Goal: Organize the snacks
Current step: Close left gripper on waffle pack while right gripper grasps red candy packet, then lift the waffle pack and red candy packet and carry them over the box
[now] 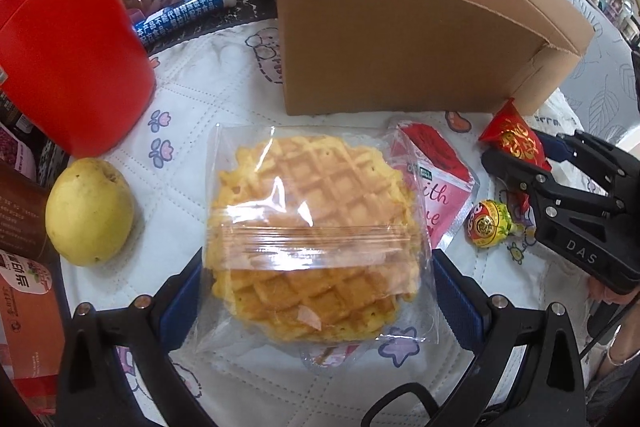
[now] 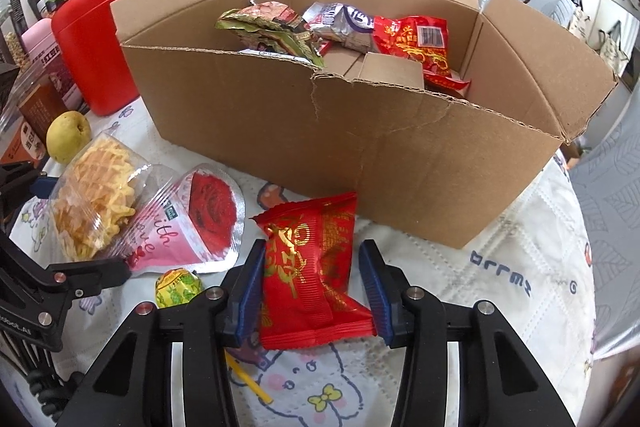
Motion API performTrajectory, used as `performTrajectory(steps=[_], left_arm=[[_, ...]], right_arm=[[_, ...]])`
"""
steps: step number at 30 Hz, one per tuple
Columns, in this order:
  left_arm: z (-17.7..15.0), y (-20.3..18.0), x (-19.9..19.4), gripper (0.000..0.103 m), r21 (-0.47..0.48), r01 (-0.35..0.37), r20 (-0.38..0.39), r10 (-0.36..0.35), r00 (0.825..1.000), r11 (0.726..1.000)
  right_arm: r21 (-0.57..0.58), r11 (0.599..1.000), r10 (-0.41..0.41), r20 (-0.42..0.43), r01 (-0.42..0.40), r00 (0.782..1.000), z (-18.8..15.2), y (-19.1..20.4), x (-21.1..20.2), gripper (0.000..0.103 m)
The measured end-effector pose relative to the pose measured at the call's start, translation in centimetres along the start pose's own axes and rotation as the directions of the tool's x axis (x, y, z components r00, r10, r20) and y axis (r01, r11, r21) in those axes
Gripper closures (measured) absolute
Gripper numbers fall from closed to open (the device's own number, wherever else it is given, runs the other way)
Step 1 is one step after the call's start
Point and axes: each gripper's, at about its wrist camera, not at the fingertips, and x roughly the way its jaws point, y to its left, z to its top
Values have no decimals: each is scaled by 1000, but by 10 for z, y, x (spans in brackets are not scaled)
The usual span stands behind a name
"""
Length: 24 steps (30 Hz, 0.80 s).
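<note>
Right gripper [image 2: 312, 291] has its jaws around the red snack packet [image 2: 310, 271]: left pad on the wrapper, right pad at its bottom corner, looks clamped. Packet sits on the quilted table cover [image 2: 500, 267], just in front of the cardboard box [image 2: 320, 131] that holds other snacks.

Left gripper [image 1: 318, 275] has its jaws apart on either side of the bagged waffle [image 1: 312, 227]; actual contact can't be confirmed. Waffle overlaps the pink rose pouch [image 1: 434, 183]. Pear [image 1: 90, 211] near the cover's left edge, beside the red canister [image 1: 72, 39].
</note>
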Motion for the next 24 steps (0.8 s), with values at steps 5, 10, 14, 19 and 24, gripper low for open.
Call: performTrajectory(steps=[5, 10, 14, 19, 24], left_arm=[[-10, 1, -9, 11, -11, 8, 28, -8, 1000, 1000], [-30, 12, -24, 14, -18, 28, 39, -27, 999, 999], [-38, 17, -33, 14, -24, 55, 43, -53, 998, 998], [-45, 10, -51, 14, -21, 76, 62, -74, 995, 997], [-48, 4, -71, 14, -16, 71, 98, -69, 993, 997]], right_arm=[[1, 1000, 7, 10, -7, 1000, -3, 1, -5, 65], [6, 1000, 28, 28, -28, 999, -6, 3, -14, 66], [0, 999, 36, 50, -36, 998, -8, 6, -24, 66], [0, 999, 44, 72, -44, 996, -12, 10, -40, 66], [11, 999, 52, 91, -54, 994, -18, 11, -57, 66]])
